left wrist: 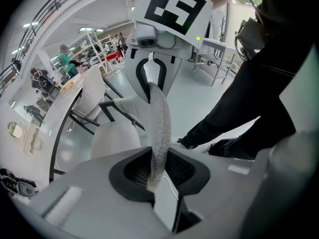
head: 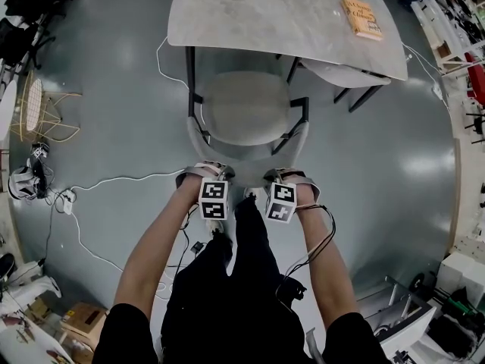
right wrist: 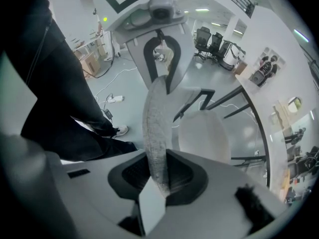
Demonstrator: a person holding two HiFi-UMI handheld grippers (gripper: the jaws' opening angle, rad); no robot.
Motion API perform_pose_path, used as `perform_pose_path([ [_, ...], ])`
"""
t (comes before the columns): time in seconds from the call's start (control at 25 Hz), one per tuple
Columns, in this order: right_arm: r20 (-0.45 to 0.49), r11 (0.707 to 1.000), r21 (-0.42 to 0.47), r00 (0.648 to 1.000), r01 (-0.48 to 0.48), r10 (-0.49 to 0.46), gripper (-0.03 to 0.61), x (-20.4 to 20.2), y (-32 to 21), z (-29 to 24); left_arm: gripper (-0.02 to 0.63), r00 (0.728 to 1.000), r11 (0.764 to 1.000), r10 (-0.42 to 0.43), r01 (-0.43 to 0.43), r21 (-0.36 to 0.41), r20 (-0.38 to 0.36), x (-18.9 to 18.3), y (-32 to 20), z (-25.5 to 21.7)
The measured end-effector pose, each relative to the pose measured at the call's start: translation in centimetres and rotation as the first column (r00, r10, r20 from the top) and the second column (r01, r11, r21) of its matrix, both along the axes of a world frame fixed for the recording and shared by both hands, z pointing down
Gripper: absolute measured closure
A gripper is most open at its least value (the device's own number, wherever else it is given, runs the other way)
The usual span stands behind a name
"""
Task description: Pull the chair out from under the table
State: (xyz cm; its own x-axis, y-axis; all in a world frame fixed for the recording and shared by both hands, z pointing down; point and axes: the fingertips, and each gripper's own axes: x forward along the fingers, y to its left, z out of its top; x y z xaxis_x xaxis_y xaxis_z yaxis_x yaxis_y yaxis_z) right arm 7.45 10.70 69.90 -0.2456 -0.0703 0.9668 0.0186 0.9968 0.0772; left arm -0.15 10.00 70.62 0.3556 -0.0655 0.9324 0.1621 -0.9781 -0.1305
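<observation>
Chair (head: 246,108) stands at the near edge of the tabletop (head: 273,14), seat mostly clear, far side tucked beneath. Frame looks like dark metal under a pale padded shell: stiff, probably moderately heavy, likely to slide readily on the smooth floor (head: 114,120). Best hold is the backrest rim (head: 250,156), one grip on each side to stop it yawing. Left claw (head: 203,170) and right claw (head: 286,174) each clamp that thin rim. Both forearms reach forward, claws pointing steeply down.
</observation>
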Motion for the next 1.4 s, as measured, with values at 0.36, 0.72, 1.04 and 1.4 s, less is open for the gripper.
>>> perform_pose_path([
  [0.36,0.006,1.000,-0.006,1.000,-0.015,0.015,0.502,-0.3,2.4,0.5,0.537,1.000,1.000,0.018,-0.018,-0.014,0.004,-0.4,2.4,-0.1],
  [0.72,-0.003,1.000,0.005,1.000,-0.016,0.016,0.502,0.0,4.4,0.8,0.537,1.000,0.999,0.029,-0.029,-0.022,0.005,-0.2,4.5,0.0],
  [1.04,-0.003,0.999,-0.015,1.000,-0.030,0.030,0.502,-0.3,6.7,0.4,0.537,0.999,0.999,0.043,-0.042,-0.020,0.008,-0.3,6.5,0.0],
  [1.4,-0.004,1.000,-0.007,1.000,-0.028,0.028,0.502,-0.5,8.7,0.6,0.537,0.999,0.999,0.039,-0.039,-0.027,0.004,-0.6,8.7,0.0],
])
